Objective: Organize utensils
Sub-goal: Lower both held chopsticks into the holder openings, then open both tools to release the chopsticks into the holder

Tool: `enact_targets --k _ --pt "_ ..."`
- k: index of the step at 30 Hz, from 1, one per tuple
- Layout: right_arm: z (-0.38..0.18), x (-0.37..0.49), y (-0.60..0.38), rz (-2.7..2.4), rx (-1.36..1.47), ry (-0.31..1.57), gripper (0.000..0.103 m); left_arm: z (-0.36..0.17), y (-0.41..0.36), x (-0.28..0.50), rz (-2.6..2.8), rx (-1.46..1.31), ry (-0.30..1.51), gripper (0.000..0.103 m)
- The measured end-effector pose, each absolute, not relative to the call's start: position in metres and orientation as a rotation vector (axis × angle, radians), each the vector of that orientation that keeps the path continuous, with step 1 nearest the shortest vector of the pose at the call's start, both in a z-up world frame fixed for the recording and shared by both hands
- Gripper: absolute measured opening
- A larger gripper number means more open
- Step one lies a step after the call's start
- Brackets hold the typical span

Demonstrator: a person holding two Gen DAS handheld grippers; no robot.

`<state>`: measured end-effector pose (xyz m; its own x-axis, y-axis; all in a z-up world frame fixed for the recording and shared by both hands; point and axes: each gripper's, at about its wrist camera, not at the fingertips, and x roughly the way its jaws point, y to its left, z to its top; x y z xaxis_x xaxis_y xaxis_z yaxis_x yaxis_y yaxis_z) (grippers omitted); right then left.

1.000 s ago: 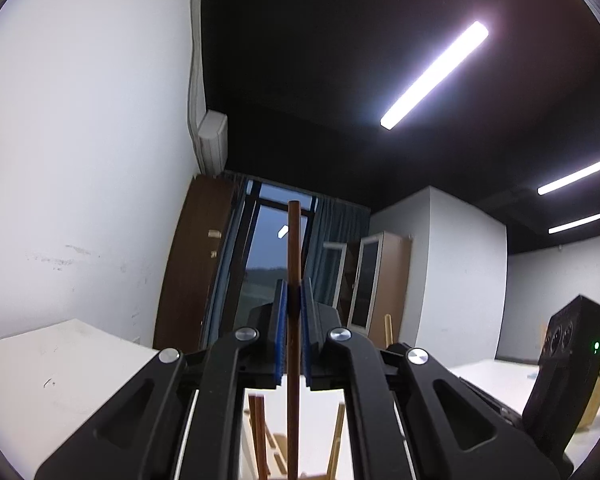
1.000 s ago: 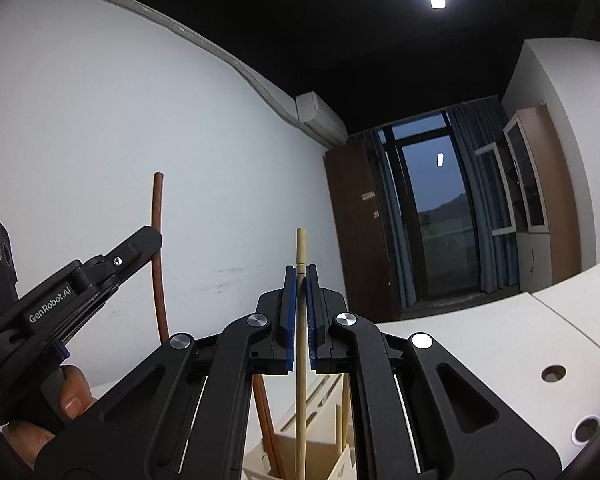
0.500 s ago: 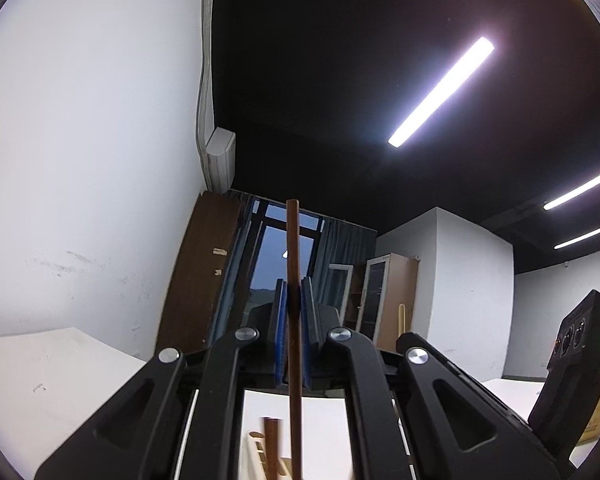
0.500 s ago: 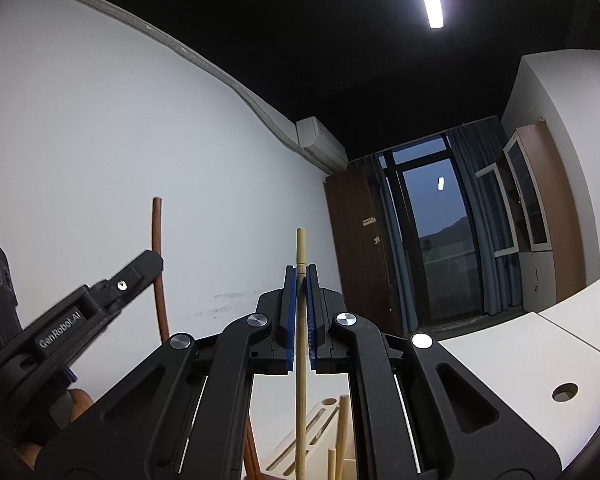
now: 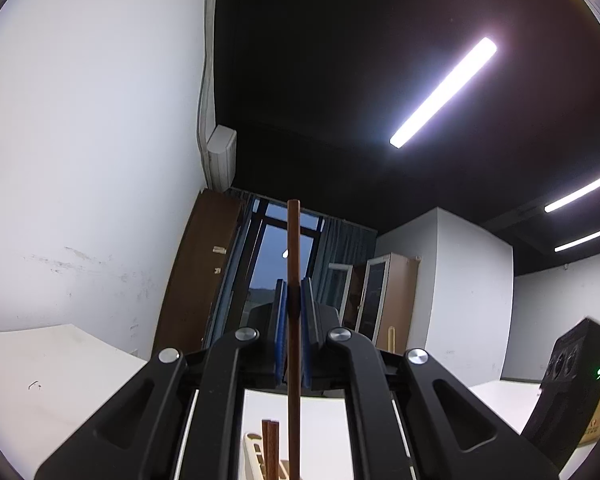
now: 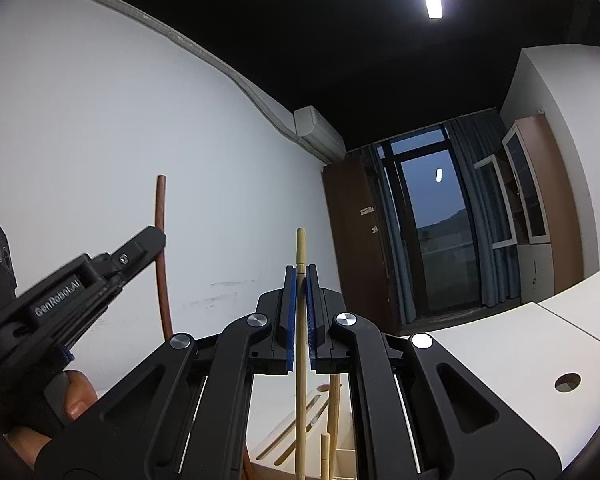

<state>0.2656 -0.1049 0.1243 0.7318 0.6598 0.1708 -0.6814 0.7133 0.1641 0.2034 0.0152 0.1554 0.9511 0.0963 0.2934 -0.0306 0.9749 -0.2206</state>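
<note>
Chopsticks held upright over the slotted wooden holder [image 6: 300, 424]: left gripper [image 5: 294, 320] clenched on the dark brown chopstick [image 5: 293, 264], right gripper [image 6: 300, 304] on the pale bamboo chopstick [image 6: 300, 252]; insertion apparently underway, next needing vertical lowering aligned with a slot.
</note>
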Motion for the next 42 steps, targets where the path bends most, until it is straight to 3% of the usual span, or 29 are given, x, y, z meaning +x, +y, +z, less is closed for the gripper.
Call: enact_targets --k 36,42 --pt "0.111 0.262 -0.122 0.729 0.134 0.12 0.005 0.102 0.014 0.206 0.027 -0.161 -0.031 0.006" --pt "0.111 0.261 -0.122 0.731 0.134 0.141 0.013 0.102 0.018 0.205 0.027 -0.171 0.012 0.007"
